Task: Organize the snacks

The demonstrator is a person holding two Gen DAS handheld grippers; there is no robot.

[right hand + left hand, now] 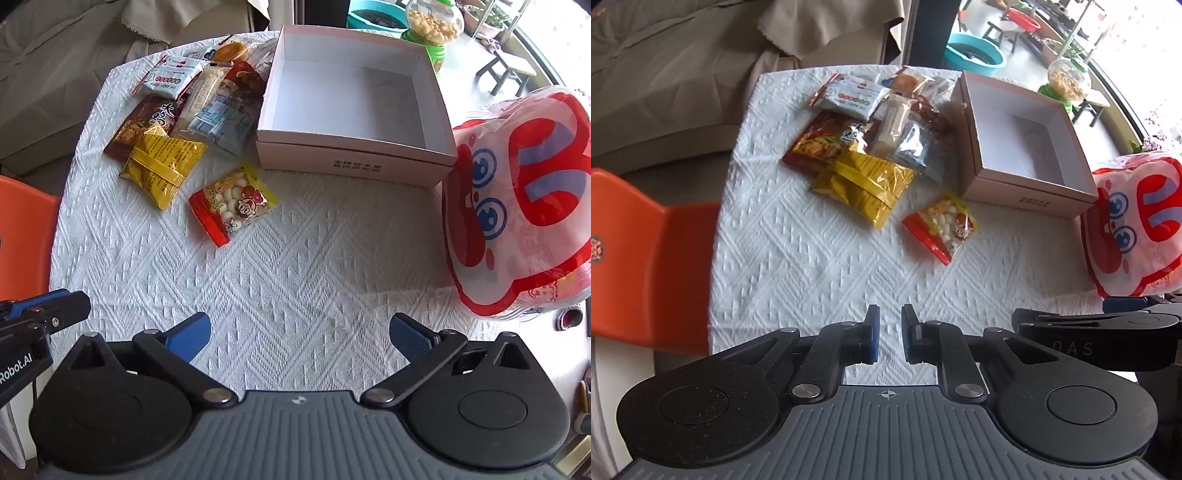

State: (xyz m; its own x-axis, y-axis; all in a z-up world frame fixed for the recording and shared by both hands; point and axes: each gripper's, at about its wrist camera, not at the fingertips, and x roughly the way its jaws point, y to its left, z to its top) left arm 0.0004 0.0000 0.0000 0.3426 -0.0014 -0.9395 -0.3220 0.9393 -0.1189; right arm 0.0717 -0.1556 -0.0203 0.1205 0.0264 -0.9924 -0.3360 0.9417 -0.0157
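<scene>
1. The left hand-held gripper (888, 334) is hanging over bare white cloth on the worktop (798, 258), its blue pads drawn nearly together with nothing between them.
2. The right hand-held gripper (300, 338) is pointing down at the same cloth with its jaws spread as wide as they go, holding nothing.
3. The red-and-yellow snack packet (233, 202) is lying flat ahead of the right hand-held gripper and a little to its left, well apart from the fingertips; from the left hand-held gripper it is sitting ahead and slightly right.
4. The yellow packet (162, 166) is lying just beyond it, further left, touching the pile of snacks (199, 88) that is overlapping behind it.
5. The open cardboard box (354, 155) is standing ahead of the right hand-held gripper, beyond the red-and-yellow packet and just to the right of the pile, with its white inside showing.
6. A plastic bag with a red cartoon face (517, 206) is sitting to the right of the right hand-held gripper, touching the box's near right corner.
7. An orange chair (646, 258) is standing off the worktop's edge to the left of the left hand-held gripper.
</scene>
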